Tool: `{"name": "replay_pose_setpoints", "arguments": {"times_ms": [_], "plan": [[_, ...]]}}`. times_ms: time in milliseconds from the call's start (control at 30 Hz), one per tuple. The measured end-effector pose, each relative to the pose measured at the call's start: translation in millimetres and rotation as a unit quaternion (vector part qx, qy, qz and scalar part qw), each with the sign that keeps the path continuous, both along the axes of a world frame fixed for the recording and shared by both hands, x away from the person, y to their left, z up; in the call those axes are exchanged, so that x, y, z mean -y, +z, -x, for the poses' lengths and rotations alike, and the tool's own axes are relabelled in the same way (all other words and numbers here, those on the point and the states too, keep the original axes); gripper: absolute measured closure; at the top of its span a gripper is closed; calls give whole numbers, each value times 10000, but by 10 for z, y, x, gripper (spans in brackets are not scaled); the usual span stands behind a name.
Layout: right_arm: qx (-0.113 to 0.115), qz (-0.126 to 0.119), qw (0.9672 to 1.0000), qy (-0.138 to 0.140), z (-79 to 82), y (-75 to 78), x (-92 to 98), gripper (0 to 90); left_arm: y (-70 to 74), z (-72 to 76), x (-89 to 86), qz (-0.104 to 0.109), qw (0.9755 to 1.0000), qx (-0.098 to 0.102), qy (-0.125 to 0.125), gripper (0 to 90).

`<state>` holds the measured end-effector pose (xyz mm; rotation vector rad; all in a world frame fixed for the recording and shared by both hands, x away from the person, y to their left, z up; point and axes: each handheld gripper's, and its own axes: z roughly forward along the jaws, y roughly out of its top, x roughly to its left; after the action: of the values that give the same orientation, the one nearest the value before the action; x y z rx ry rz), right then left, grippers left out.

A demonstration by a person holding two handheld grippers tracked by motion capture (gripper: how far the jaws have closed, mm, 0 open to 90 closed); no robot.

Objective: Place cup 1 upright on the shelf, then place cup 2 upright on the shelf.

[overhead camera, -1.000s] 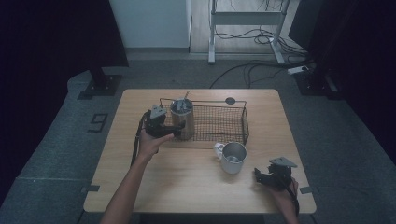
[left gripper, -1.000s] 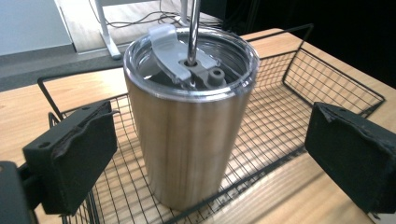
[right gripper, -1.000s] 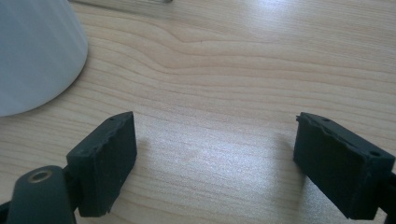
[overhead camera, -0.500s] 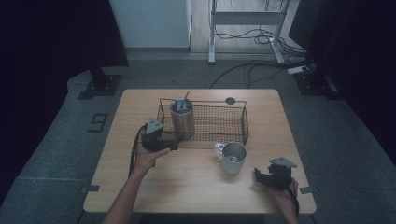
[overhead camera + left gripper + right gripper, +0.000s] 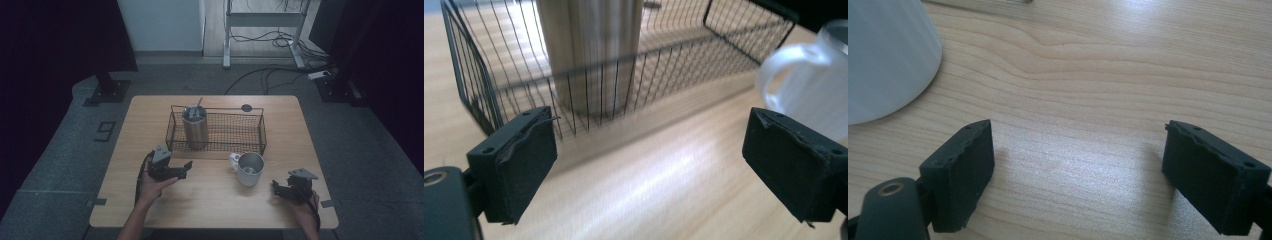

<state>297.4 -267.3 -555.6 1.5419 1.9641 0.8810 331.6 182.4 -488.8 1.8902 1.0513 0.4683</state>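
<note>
**Desk editor:** What does the frame show?

**Photographer:** A person at a wooden desk (image 5: pixel 210 200), a two-jaw gripper in each hand. The left gripper (image 5: pixel 186 166) hangs low over the desk just in front of a black wire basket (image 5: pixel 217 148), its jaws spread wide and holding nothing. A steel tumbler (image 5: pixel 194 126) stands upright inside the basket's left end.

**Desk editor:** And the other hand?

**Photographer:** The right gripper (image 5: pixel 276 186) rests near the desk's front right corner, jaws equally wide and empty. A white mug (image 5: pixel 248 169) stands on the desk between the two grippers, just in front of the basket, handle (image 5: pixel 234 159) turned toward the left side.

**Desk editor:** The likely step?

**Photographer:** By my reading, the mug goes into the basket beside the tumbler. In the left gripper view the mug (image 5: pixel 811 85) sits off to the right of the jaws, not between them. The left gripper would need to swing toward it, square up, and close on the wall or handle.

**Desk editor:** Any cautions?

**Photographer:** Grip low and firm, lift above the basket's rim, and set down well clear of the tumbler.
</note>
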Motion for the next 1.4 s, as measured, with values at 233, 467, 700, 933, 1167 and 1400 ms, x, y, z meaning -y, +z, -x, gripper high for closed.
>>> {"name": "replay_pose_setpoints", "arguments": {"times_ms": [233,467,700,933,1167,1400], "plan": [[-1,-3,10000,-6,0,0,-1,132,-262,127,-106,-62,9996,-287,21,85],[3,-3,10000,-24,-1,0,1,133,-425,141,-145,-278,9985,-482,-10,95],[-4,-1,10000,-22,-5,1,-3,129,-456,147,-140,-305,9984,-481,6,99],[-11,20,10000,41,-18,2,-20,124,-430,132,-204,-209,9986,-479,45,99],[-36,18,10000,70,-19,9,-32,134,-418,125,-265,-125,9987,-481,104,103],[-47,-167,9996,224,8,107,-63,131,-423,124,-289,-135,9986,-516,71,103]]}}
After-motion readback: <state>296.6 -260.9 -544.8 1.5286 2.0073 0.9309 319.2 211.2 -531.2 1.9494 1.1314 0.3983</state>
